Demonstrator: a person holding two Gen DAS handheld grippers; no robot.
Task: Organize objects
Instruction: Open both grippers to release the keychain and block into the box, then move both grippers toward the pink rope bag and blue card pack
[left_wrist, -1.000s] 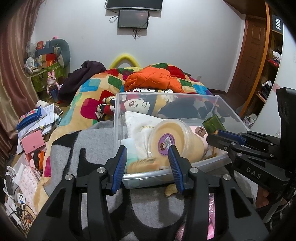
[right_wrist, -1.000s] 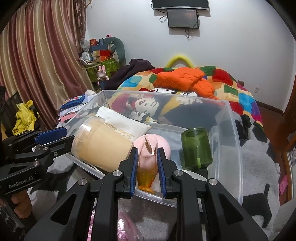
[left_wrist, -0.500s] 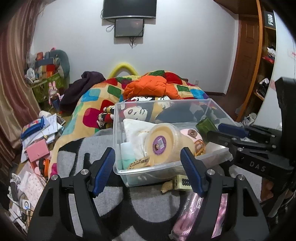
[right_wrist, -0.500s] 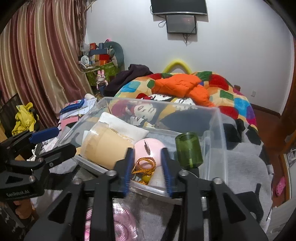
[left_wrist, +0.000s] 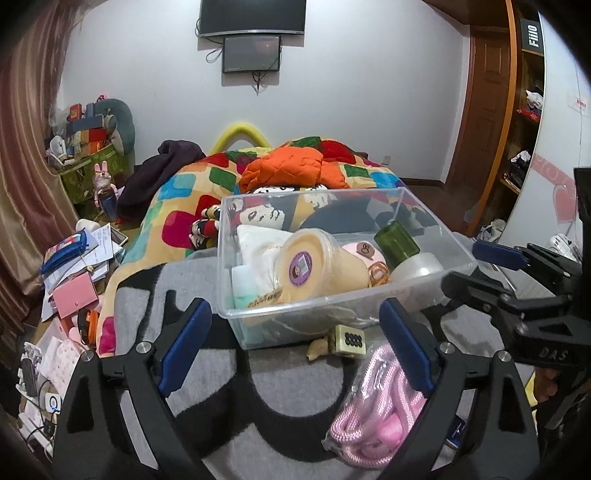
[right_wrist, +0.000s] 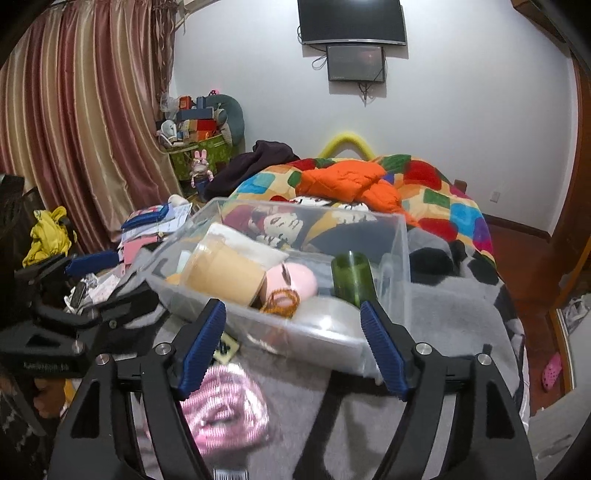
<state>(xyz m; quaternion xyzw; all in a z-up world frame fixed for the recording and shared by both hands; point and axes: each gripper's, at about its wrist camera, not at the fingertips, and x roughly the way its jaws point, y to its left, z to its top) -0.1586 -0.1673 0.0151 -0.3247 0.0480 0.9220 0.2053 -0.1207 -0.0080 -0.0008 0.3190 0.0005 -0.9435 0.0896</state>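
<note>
Both the left gripper (left_wrist: 295, 343) and right gripper (right_wrist: 291, 341) have just been opening and hang spread and empty before the clear bin (left_wrist: 332, 299) on the grey blanket (left_wrist: 295, 387), presumably freed to fetch the pink rope (left_wrist: 376, 417) lying nearby.

jar (left_wrist: 317, 264), cup (left_wrist: 397, 240) in bin (left_wrist: 332, 306); rope (left_wrist: 380, 406), dice (left_wrist: 349, 339) before bin.

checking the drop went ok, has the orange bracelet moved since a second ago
Yes. The orange bracelet, earlier between the right gripper jaws, which have just been opening, now lies inside the clear bin.
</note>
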